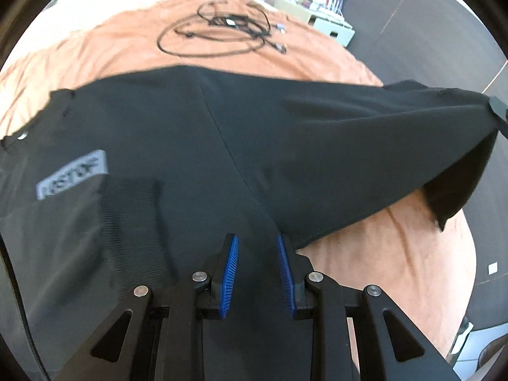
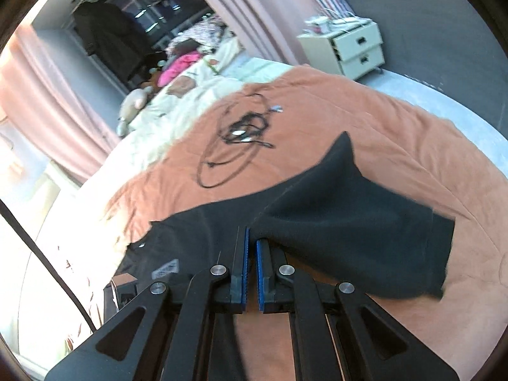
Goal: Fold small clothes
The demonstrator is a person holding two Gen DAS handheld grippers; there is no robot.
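The black knit garment w/ grey label (image 1: 203,146) lay mid-frame on the orange bedspread (image 1: 104,41). Right tool (image 2: 251,238) was pinched tight on its sleeve; left tool (image 1: 257,241) held fabric betw. half-spread pads. Risk: thin pinch slips, sleeve drops, or the lift drags the body askew.

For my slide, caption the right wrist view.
Right gripper shut on a black garment, lifting its sleeve off the orange bedspread, tangled cable beyond.
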